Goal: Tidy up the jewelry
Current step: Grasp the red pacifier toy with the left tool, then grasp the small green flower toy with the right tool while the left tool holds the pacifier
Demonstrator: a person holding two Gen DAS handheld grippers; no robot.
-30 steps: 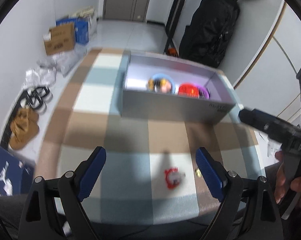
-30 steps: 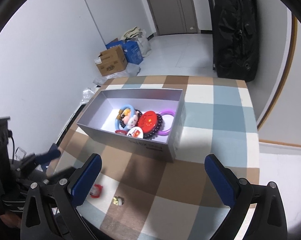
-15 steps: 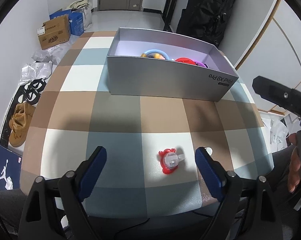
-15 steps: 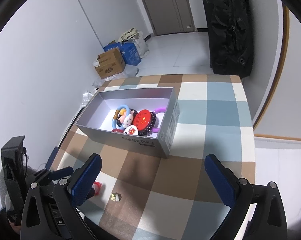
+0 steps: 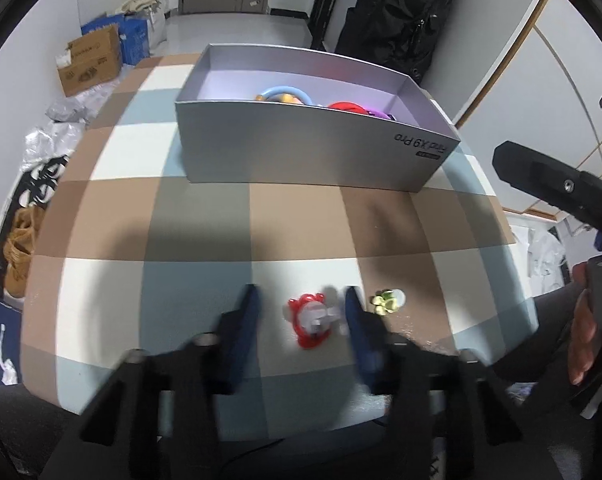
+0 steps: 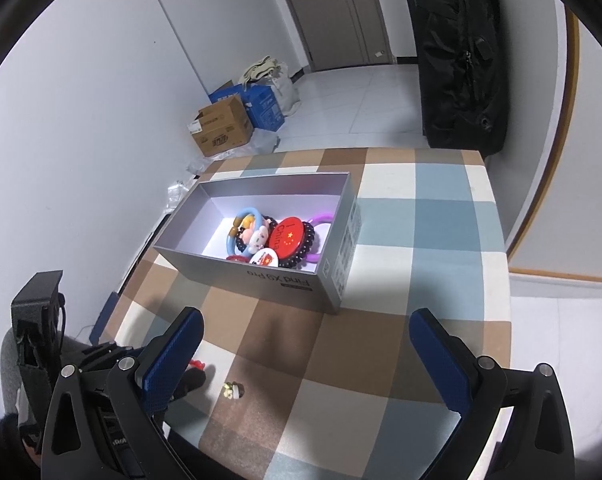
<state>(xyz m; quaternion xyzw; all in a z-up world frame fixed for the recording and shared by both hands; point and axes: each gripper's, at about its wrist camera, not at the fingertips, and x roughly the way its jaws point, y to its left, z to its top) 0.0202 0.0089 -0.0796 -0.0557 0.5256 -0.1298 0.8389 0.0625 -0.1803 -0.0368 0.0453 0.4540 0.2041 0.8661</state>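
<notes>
Meanwhile, left fingers [image 5: 253,312] closing around glossy red clip [image 5: 311,322]; right fingers [image 6: 437,354] wide.

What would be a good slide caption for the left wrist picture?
Left gripper closing around a red trinket on the checked tablecloth, before the grey box.

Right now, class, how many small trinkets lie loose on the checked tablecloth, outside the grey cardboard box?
2. A red clip-like trinket lies between the closing jaws of the left gripper; a small yellow-green trinket lies just right of it. The grippers may hide others.
</notes>
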